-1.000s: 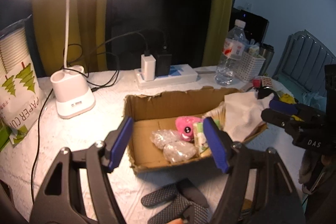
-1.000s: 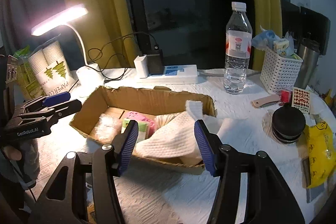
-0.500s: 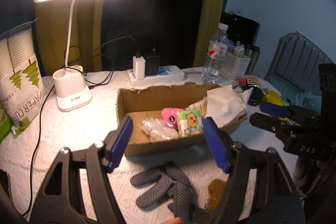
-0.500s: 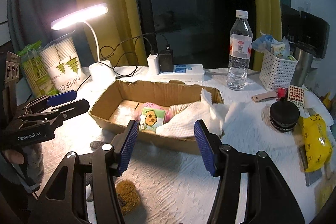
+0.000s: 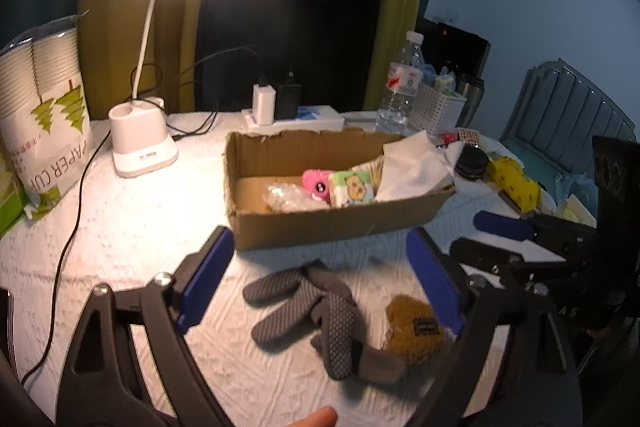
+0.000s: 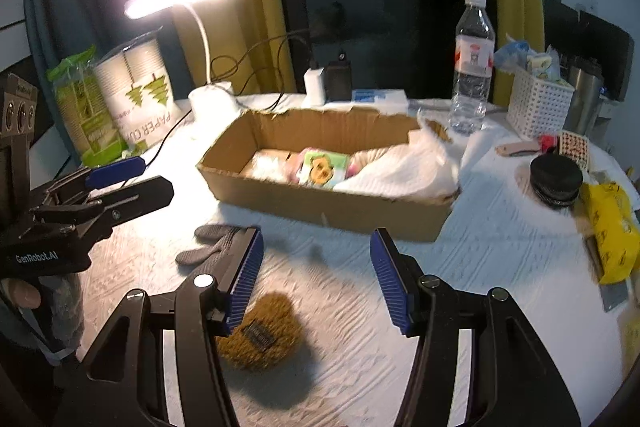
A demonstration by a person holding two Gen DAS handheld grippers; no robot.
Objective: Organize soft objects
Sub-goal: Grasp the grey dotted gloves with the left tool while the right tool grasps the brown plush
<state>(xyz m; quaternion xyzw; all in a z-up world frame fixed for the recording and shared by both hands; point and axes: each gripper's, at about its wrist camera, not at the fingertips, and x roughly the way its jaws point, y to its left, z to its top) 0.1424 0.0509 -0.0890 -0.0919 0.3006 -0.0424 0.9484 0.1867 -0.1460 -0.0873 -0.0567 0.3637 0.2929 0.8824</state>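
A cardboard box (image 5: 332, 223) (image 6: 320, 207) stands mid-table. In it lie a pink plush (image 5: 314, 183), a green tissue pack (image 5: 354, 189) (image 6: 324, 169), clear bags (image 5: 286, 197) and a white cloth (image 5: 412, 167) (image 6: 400, 171) draped over its right end. In front of the box lie a grey glove (image 5: 316, 303) (image 6: 208, 243) and a brown fuzzy pad (image 5: 414, 327) (image 6: 260, 335). My left gripper (image 5: 320, 283) is open and empty above the glove. My right gripper (image 6: 316, 275) is open and empty just right of the brown pad.
A lit desk lamp (image 5: 140, 143), a paper-cup bag (image 5: 40, 115) and a power strip (image 5: 296, 117) stand behind the box. A water bottle (image 6: 472, 67), a white basket (image 6: 536, 107), a black round case (image 6: 556, 181) and a yellow packet (image 6: 610, 227) are on the right.
Both grippers have pulled back from the box toward the table's front. The glove and brown pad have come into fuller view. Both stay open.
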